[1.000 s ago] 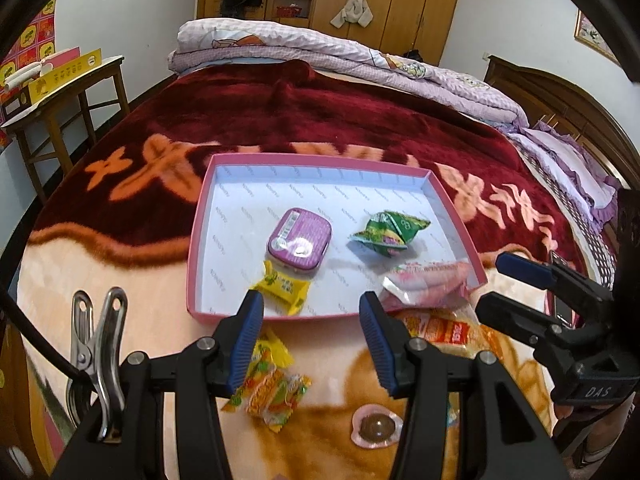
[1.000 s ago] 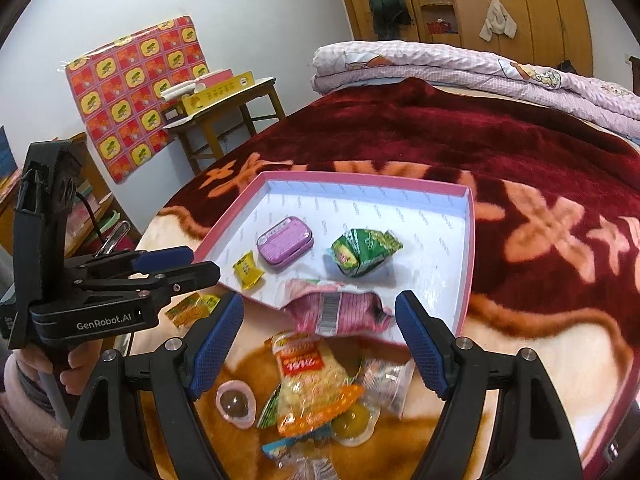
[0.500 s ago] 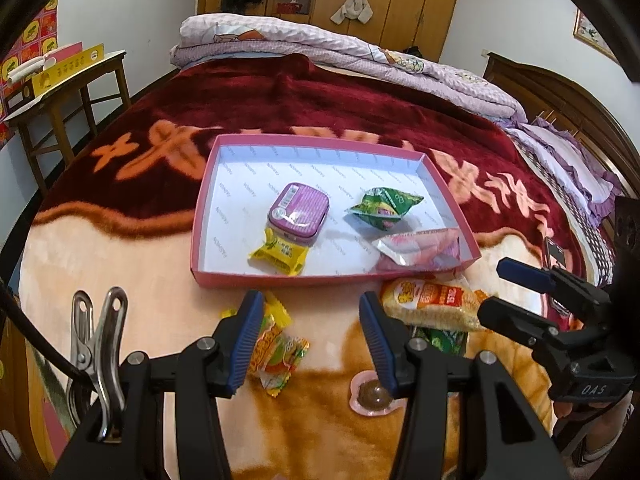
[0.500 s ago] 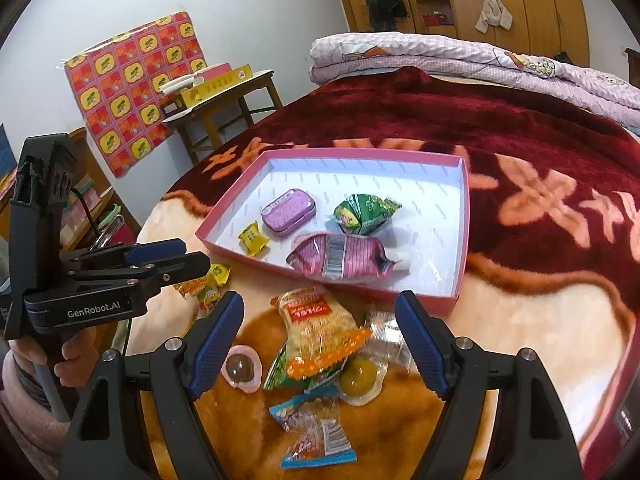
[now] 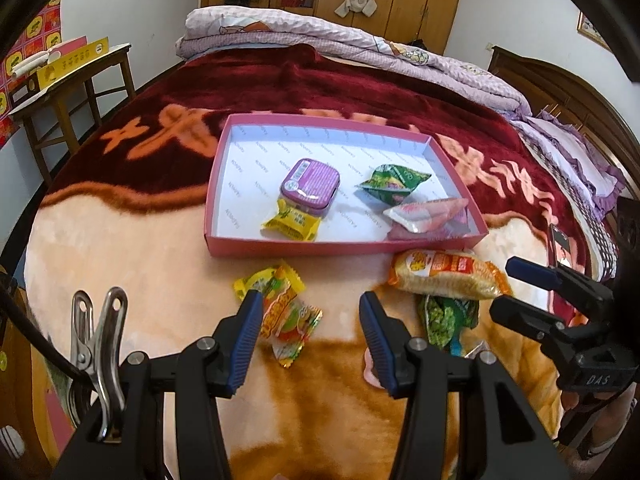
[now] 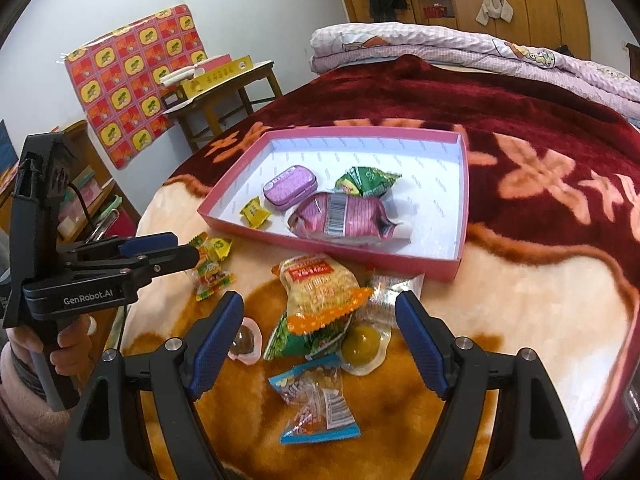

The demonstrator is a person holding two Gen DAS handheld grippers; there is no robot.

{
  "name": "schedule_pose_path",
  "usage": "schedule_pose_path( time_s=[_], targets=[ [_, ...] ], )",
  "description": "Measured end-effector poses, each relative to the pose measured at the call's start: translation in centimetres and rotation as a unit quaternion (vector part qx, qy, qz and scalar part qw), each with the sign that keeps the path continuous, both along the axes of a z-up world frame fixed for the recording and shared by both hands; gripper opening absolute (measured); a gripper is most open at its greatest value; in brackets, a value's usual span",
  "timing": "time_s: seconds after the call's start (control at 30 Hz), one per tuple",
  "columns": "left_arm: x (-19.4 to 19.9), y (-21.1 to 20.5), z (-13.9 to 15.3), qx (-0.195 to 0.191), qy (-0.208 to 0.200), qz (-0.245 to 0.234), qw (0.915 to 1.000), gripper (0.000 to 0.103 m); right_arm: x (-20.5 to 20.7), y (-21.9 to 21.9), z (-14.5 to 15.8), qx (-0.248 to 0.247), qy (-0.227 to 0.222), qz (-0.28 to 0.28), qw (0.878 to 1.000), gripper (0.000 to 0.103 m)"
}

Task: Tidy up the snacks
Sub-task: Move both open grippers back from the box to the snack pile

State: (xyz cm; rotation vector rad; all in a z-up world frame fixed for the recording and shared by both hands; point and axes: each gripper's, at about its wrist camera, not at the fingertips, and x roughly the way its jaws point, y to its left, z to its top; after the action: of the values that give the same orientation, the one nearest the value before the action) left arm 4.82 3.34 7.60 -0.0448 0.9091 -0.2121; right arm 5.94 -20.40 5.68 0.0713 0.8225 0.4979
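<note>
Left wrist view: both grippers have drawn back from the tray (image 5: 280, 247). Left gripper (image 5: 310, 344) part open, empty; right gripper (image 6: 320, 338) wide, empty. Pink packet (image 6: 344, 222) now lies fully inside tray; noodle pack (image 6: 316, 288) remains on blanket (image 6: 520, 304).

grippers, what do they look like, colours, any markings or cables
Both are black plastic handheld tools. The left gripper and right gripper each have two fingers with ribbed blue pads and silver screws. The left one's body reads GenRobot.AI in white; a black cable and a metal clip sit beside it. A pink fuzzy sleeve covers the left wrist.
</note>
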Motion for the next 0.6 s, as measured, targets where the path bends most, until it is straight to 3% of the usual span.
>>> schedule_pose_path(
  time_s=[0.43, 0.6],
  targets=[
    [-1.1, 0.4, -1.0, 0.013, 0.004, 0.004, 0.9999, 0.052, -1.4, -0.3, -1.1, -0.01, 0.009, 0.001, 1.0, 0.08],
    [-1.7, 0.3, -1.2, 0.036, -0.001, 0.006, 0.9993, 0.052, -2.1, -0.2, -1.5, -0.019, 0.007, 0.01, 1.0, 0.08]
  ],
)
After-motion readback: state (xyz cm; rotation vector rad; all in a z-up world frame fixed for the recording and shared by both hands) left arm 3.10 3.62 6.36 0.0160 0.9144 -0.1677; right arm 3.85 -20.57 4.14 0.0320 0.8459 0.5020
